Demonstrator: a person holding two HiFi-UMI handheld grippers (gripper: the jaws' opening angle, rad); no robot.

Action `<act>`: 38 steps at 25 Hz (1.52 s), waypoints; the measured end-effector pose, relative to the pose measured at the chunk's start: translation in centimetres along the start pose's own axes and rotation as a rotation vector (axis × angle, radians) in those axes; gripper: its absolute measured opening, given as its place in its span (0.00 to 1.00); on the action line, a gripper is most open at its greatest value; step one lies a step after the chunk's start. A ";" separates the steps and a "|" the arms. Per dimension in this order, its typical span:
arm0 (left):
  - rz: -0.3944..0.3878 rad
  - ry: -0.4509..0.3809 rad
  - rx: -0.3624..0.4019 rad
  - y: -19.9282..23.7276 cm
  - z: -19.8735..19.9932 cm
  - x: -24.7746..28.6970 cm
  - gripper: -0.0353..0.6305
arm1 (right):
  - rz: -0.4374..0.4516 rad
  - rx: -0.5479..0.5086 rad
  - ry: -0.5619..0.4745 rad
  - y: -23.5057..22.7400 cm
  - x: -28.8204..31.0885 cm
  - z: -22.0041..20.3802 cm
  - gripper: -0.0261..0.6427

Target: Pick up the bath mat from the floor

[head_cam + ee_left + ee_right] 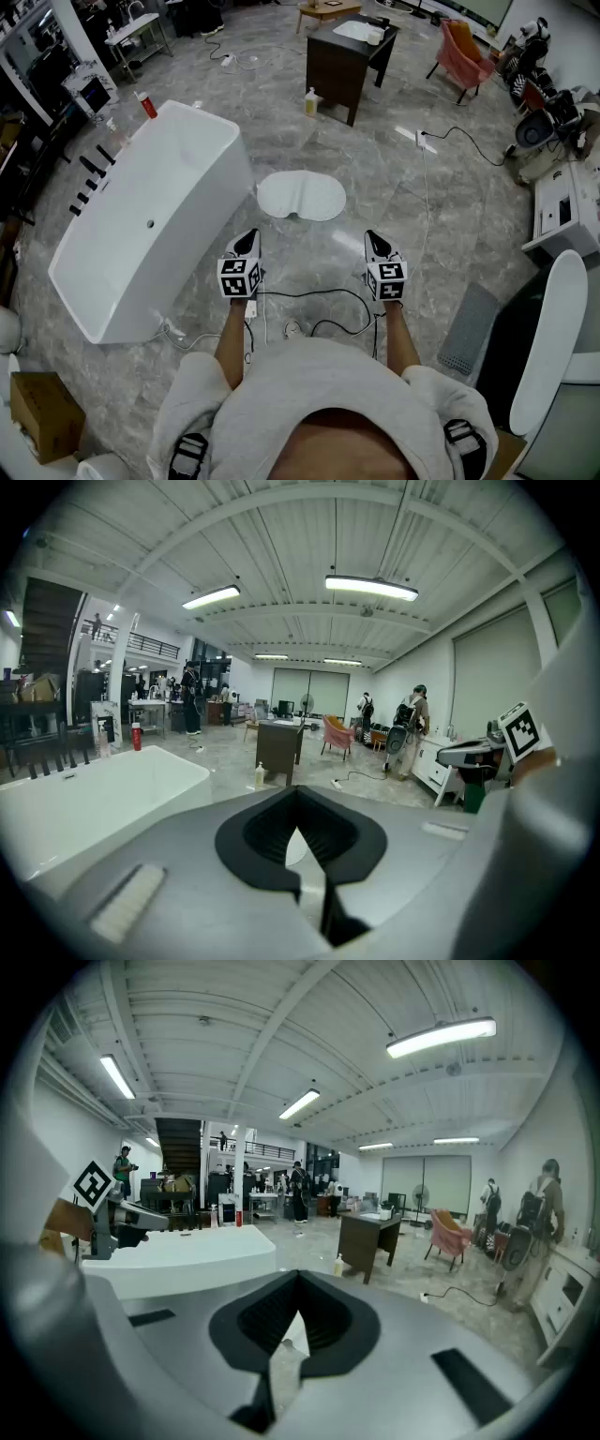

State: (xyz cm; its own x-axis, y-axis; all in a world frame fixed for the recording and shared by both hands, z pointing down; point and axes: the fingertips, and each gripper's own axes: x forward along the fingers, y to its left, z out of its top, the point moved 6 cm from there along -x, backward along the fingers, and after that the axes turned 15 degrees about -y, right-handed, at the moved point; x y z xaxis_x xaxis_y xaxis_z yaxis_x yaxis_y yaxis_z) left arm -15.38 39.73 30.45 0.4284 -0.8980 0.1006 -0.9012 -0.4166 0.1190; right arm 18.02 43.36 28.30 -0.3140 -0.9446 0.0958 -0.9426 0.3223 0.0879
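The left hand-held gripper (246,242) and right hand-held gripper (377,242) hang side by side above the floor (328,150), both with jaws closed on nothing, so the task seems to be at the approach. Just ahead, the white bath mat (302,197) lies flat and untouched; the next move calls for opening the jaws and reaching down to its near edge. Left of it, the bathtub (202,202) looks empty, with a red bottle (147,105) on its far rim.

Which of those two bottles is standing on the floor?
The pale yellow bottle beside the dark wooden desk stands on the floor; the red bottle sits higher, at the white bathtub's far rim.
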 end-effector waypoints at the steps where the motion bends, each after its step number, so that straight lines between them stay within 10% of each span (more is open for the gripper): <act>1: 0.001 0.001 0.000 0.1 0.1 -0.1 0.07 | -0.001 0.001 0.000 0.1 0.0 0.1 0.06; 15: -0.043 -0.042 0.000 0.7 0.6 0.7 0.08 | 0.005 0.033 -0.047 0.4 1.0 0.5 0.06; 17: -0.093 -0.044 -0.033 0.5 0.4 1.1 0.40 | 0.039 0.052 -0.057 0.7 1.4 0.5 0.49; 38: -0.182 0.010 -0.045 5.9 0.1 2.0 0.50 | 0.022 0.014 -0.046 5.3 5.4 1.2 0.50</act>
State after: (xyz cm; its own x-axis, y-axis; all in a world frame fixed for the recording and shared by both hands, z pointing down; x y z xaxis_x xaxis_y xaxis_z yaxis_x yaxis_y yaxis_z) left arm -19.80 35.46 31.30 0.5847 -0.8069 0.0832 -0.8052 -0.5649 0.1803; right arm 11.18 39.85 28.15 -0.3396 -0.9391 0.0518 -0.9366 0.3427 0.0727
